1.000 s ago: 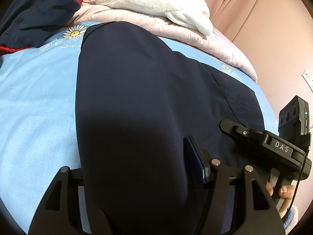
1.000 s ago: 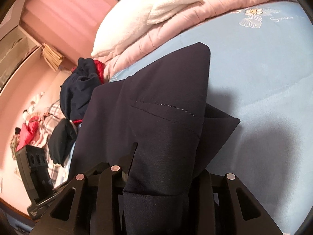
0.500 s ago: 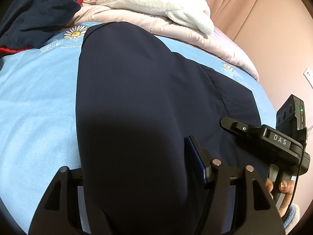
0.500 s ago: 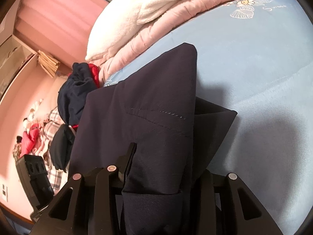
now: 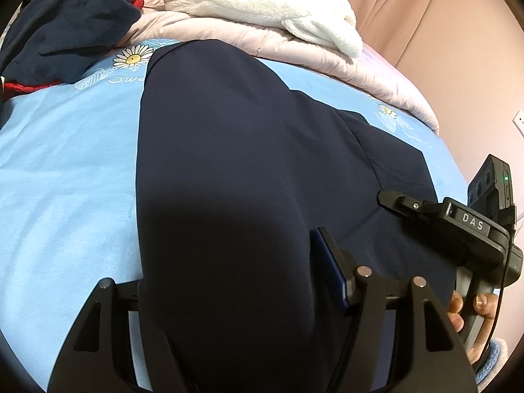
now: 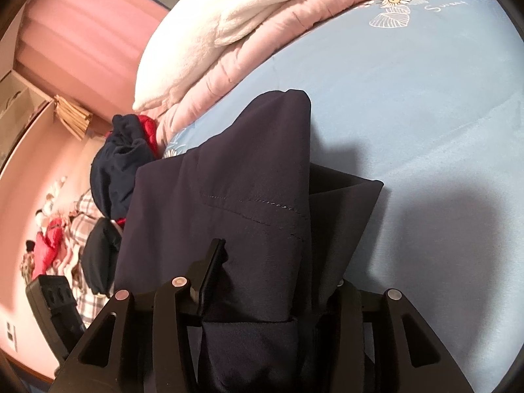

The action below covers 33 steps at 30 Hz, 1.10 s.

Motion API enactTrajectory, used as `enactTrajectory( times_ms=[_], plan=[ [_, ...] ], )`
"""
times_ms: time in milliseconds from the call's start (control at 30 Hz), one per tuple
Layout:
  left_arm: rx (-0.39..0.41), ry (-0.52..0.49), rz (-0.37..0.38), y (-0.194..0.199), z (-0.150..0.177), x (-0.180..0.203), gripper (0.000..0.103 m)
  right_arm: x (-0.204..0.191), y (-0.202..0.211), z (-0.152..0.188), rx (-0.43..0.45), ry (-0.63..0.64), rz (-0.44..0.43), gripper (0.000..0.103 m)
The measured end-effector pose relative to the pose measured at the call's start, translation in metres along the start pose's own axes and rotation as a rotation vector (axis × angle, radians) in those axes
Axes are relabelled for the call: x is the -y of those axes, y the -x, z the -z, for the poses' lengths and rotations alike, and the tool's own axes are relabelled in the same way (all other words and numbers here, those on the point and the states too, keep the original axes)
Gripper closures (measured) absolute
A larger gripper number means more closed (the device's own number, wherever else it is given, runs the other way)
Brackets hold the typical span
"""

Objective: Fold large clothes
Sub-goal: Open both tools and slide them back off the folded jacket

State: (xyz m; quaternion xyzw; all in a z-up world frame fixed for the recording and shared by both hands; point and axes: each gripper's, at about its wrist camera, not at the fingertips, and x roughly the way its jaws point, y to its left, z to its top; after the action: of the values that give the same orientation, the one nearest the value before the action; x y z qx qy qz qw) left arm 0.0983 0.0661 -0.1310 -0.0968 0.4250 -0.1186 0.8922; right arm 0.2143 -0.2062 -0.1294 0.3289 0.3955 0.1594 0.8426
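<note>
A dark navy garment (image 5: 235,150) lies folded lengthwise on the light blue bed sheet (image 5: 65,163). Its near end drapes over my left gripper (image 5: 229,262), hiding the left finger. The blue pad of the right finger (image 5: 327,262) shows bare beside the cloth, so the jaws stand open. In the right wrist view the garment (image 6: 249,170) shows a stitched seam and a folded flap. A bundle of it runs between the jaws of my right gripper (image 6: 278,262), which are opening. The left finger (image 6: 213,258) has eased off the cloth; the right finger is hidden.
A white fluffy blanket (image 5: 262,3) lies on a pink quilt (image 5: 294,49) at the head of the bed. A crumpled navy and red garment (image 5: 65,26) sits at the far left corner. More clothes (image 6: 65,239) lie beyond the bed's edge. A hand (image 5: 471,308) holds the other gripper (image 5: 458,226).
The right gripper's left finger has drawn away from the cloth bundle, so the jaws stand wider. The right gripper has sunk slightly in the left wrist view. The garment lies as before.
</note>
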Motion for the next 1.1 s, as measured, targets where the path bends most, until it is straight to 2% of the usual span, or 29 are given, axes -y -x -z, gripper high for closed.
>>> enactTrajectory(
  times_ms=[500,833,1100],
  plan=[
    [0.015,-0.049,-0.068,0.014,0.008,-0.001,0.037,-0.004,0.001,-0.001,0.008,0.003,0.028,0.059],
    [0.007,-0.061,-0.086,0.02,0.014,-0.005,0.037,-0.003,0.004,-0.001,0.007,-0.016,0.039,0.058],
    [0.0,-0.076,-0.102,0.023,0.016,-0.003,0.037,-0.002,0.009,-0.003,0.014,-0.02,0.069,0.052]
  ],
)
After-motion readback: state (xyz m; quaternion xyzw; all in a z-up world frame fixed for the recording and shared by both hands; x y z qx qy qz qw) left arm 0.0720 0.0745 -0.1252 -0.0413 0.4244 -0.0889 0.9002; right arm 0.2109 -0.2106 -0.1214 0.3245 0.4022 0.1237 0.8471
